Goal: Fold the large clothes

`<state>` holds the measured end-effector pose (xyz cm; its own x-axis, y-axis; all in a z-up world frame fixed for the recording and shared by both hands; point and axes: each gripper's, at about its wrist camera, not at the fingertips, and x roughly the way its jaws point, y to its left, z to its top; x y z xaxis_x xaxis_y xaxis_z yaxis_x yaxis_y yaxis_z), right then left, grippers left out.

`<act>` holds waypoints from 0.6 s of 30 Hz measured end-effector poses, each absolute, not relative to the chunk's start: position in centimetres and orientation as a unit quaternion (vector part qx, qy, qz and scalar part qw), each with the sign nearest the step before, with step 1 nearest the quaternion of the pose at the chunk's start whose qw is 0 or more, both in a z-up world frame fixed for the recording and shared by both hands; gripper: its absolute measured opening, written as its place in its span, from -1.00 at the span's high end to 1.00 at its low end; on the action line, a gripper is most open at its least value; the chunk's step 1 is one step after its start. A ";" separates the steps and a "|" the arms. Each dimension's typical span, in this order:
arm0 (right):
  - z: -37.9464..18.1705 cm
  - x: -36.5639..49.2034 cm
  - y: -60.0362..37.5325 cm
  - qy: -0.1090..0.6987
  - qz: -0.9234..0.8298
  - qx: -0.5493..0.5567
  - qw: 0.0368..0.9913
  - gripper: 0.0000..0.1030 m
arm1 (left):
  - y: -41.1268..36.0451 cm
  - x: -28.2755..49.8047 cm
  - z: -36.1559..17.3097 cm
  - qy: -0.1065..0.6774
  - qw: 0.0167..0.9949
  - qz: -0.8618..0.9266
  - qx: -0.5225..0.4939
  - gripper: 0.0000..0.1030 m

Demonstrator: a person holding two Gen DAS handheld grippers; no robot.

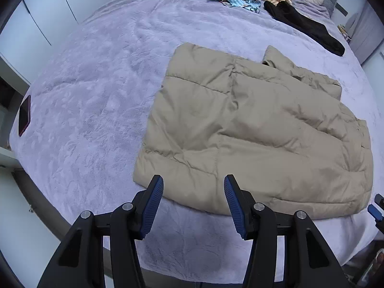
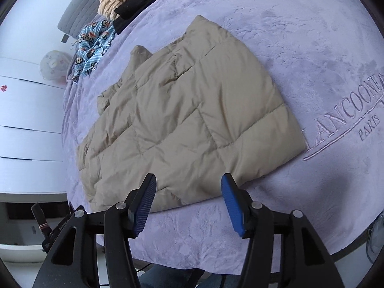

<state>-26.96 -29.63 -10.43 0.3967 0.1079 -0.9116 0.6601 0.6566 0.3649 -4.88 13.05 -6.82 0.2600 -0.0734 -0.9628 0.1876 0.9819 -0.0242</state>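
The beige puffer jacket (image 1: 252, 132) lies folded on the bed (image 1: 96, 84); left gripper (image 1: 194, 206) and right gripper (image 2: 188, 205) are held half-open, empty. Another fold seems due, needing the near hem gripped.

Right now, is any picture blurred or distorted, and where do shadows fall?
Left wrist view: sharp, strong fisheye bending, a soft shadow on the lilac plush blanket below the left gripper. Right wrist view: equally curved, a dark shadow right of the beige quilted puffer jacket, near the right gripper.
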 end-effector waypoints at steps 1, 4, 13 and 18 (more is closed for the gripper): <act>-10.4 -26.8 -29.3 0.519 -0.179 0.372 0.749 -0.17 | 12.7 -5.3 -6.5 0.602 0.792 -0.085 0.048 -0.06; -10.2 -26.1 -28.2 0.520 -0.155 0.367 0.755 -0.32 | 12.1 -6.2 -5.7 0.598 0.796 -0.079 0.050 -0.52; -10.3 -25.7 -25.8 0.534 -0.111 0.351 0.761 -0.57 | 13.0 -8.4 -4.0 0.591 0.803 -0.065 0.046 -0.96; -10.3 -25.3 -24.7 0.536 -0.111 0.351 0.760 -0.65 | 13.5 -7.6 -4.2 0.595 0.798 -0.076 0.055 -0.96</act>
<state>-25.28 -24.66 -10.34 0.4017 0.2069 -0.8921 0.5445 0.7293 0.4143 -7.62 13.49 -4.25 0.2802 -0.0562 -0.9583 0.1873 0.9823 -0.0029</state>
